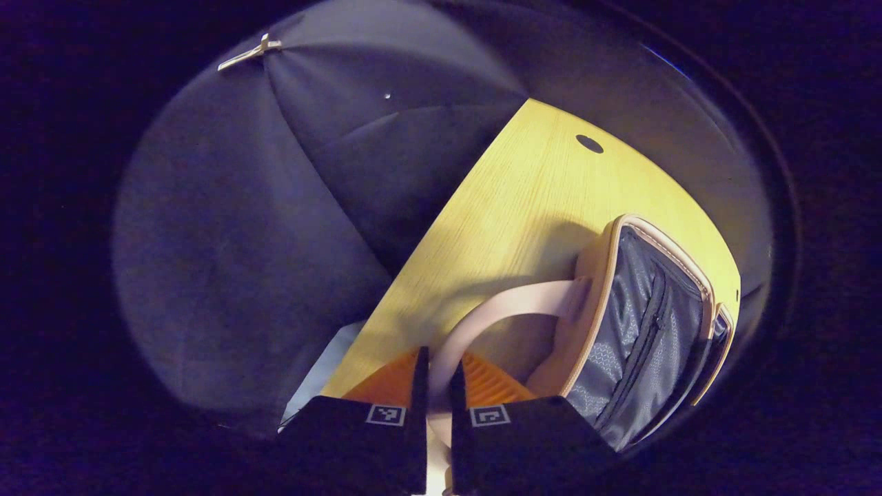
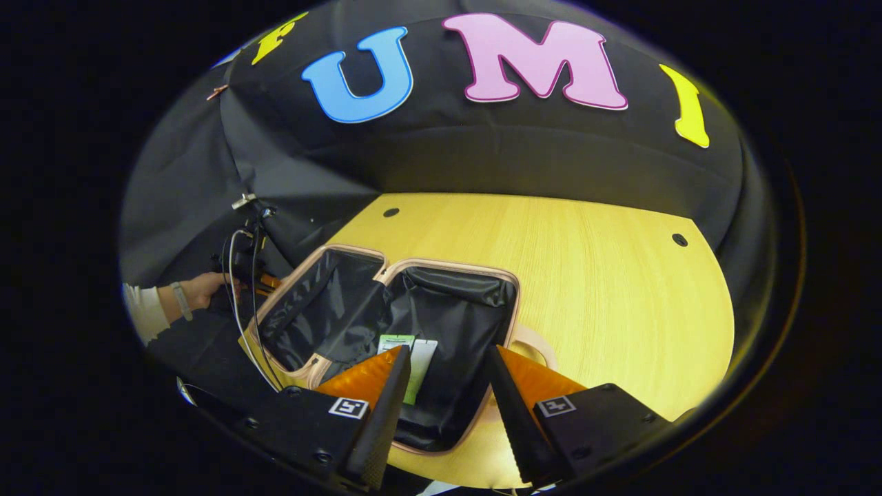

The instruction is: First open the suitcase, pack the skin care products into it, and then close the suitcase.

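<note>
At the desk's near edge, the pink hard-shell suitcase with dark fabric lining lies open on the yellow wooden desk. The left gripper pinches its pale curved handle; the right gripper, jaws parted and empty, hovers above. Hold the handle steady while packing.

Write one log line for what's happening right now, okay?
suitcase: open on table | left gripper: shut on suitcase handle | right gripper: open above suitcase | skin care product: inside

Suitcase far half hidden behind raised lid.
</note>
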